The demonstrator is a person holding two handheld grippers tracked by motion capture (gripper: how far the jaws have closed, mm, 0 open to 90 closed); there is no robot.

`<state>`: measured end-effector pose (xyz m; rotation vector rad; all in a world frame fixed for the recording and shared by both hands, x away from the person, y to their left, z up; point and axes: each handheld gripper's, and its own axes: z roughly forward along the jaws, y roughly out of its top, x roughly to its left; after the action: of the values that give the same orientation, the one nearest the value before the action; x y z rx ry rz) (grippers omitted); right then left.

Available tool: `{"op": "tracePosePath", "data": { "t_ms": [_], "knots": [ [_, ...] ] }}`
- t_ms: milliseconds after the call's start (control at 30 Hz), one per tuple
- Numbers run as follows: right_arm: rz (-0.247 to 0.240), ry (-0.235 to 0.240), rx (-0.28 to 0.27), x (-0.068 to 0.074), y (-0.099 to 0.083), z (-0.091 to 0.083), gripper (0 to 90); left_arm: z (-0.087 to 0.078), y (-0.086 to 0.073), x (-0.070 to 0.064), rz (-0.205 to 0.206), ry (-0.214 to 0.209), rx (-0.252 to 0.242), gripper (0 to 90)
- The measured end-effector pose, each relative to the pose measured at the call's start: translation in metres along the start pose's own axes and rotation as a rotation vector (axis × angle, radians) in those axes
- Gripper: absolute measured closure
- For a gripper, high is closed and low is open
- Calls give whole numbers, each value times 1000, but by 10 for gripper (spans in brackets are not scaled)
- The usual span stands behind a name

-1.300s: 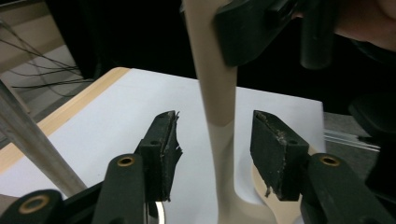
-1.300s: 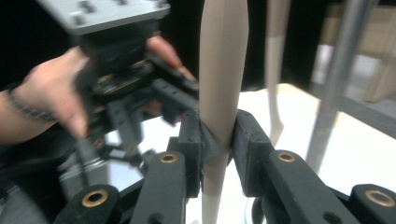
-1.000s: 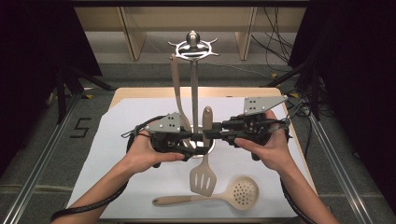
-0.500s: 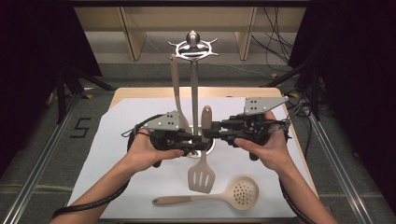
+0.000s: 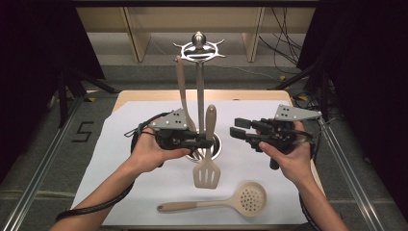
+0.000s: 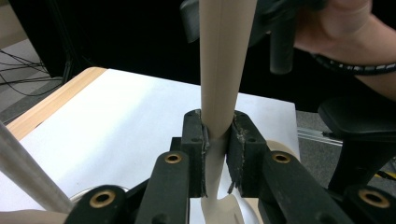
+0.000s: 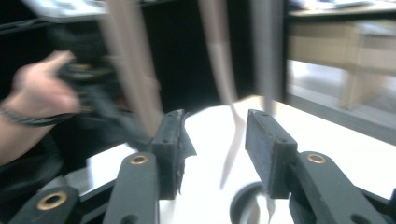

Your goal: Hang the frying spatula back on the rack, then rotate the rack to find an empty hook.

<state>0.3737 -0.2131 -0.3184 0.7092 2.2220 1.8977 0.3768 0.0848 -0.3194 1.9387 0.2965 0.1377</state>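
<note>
A: Where does everything sit on the table (image 5: 144, 96)?

B: White sheet (image 5: 120, 163) over most of it. The chrome utensil stand (image 5: 199, 82) rises at the middle, its hook crown at 12 o'clock, its round base (image 5: 217, 147) at the centre. One beige utensil (image 5: 182, 91) already hangs from a hook. The slotted turner (image 5: 207, 159) is upright just in front of the pole, blade down toward 6 o'clock. A skimmer spoon (image 5: 216, 202) lies flat near the front edge.

A: And the grippers?

B: The left gripper (image 5: 204, 143) has its jaws shut tight on the turner's handle (image 6: 219, 93), low, near the neck. The right gripper (image 5: 235, 129) is at 3 o'clock of the stand, jaws parted, holding nothing.

A: How would you do the hanging well?

B: I'd judge the grip low for a long lift, so raise it straight, keep the handle vertical, and steer the top end to a free hook at 12 o'clock. The free gripper could steady the handle top if it sways.

A: Room to move?

B: Tight around the pole and the hanging utensil at 11 o'clock; go up on the 1 o'clock side. The blade clears the base only just. Open sheet lies at 9 and 3 o'clock; the skimmer guards 6.
</note>
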Motion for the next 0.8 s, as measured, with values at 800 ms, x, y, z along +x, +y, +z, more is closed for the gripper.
{"op": "tracePosePath", "data": {
  "t_ms": [800],
  "knots": [
    [120, -403, 119, -32, -47, -7, 619, -11, 12, 13, -27, 18, -6, 770]
  ]
}}
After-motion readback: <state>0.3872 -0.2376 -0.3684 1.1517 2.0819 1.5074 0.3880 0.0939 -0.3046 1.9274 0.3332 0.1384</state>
